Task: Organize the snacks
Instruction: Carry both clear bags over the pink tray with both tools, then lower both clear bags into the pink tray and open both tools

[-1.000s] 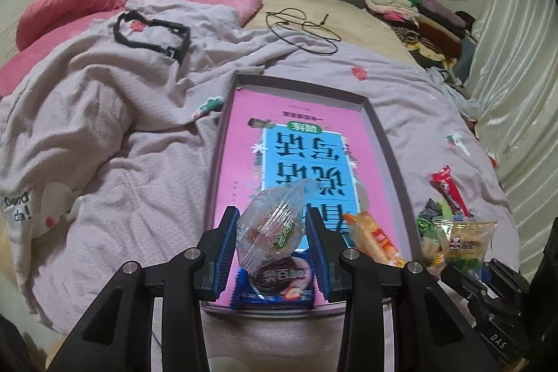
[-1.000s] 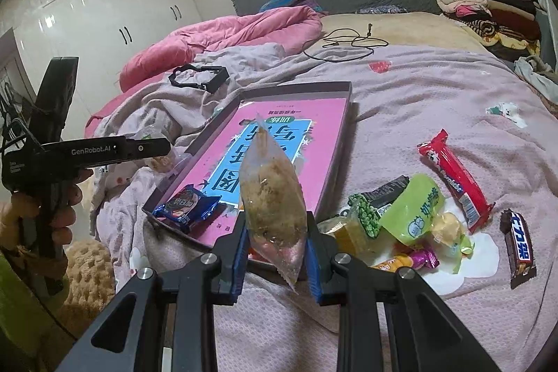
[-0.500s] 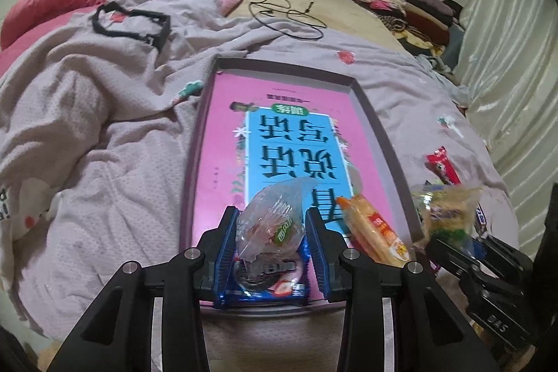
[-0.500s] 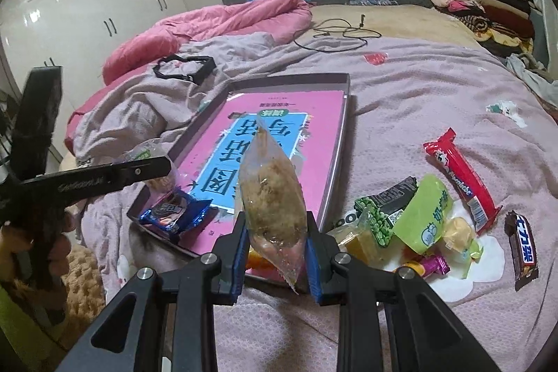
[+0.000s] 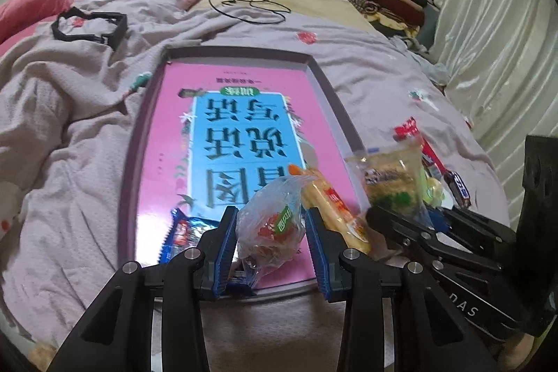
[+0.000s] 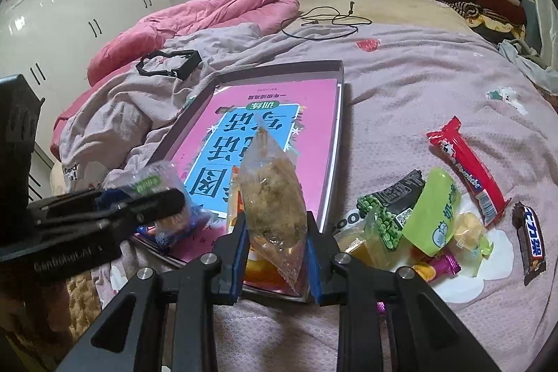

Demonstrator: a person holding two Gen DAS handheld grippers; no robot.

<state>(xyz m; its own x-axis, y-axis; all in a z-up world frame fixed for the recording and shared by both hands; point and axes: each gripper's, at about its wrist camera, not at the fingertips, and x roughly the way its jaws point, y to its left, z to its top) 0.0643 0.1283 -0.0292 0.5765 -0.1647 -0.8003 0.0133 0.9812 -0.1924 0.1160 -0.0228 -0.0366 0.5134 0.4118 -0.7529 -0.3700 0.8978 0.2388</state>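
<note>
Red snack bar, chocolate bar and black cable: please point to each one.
red snack bar (image 6: 467, 168), right wrist view, wrapper middle
chocolate bar (image 6: 532, 241), right wrist view, wrapper middle
black cable (image 6: 326, 23), right wrist view, loop

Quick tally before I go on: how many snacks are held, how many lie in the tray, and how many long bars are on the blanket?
Held in jaws: 2, clear bag, crumbly bag
In the tray: 2, blue packet, orange packet
Bars on the blanket: 2, red bar, dark bar
Total: 6, jumbled heap not counted
</note>
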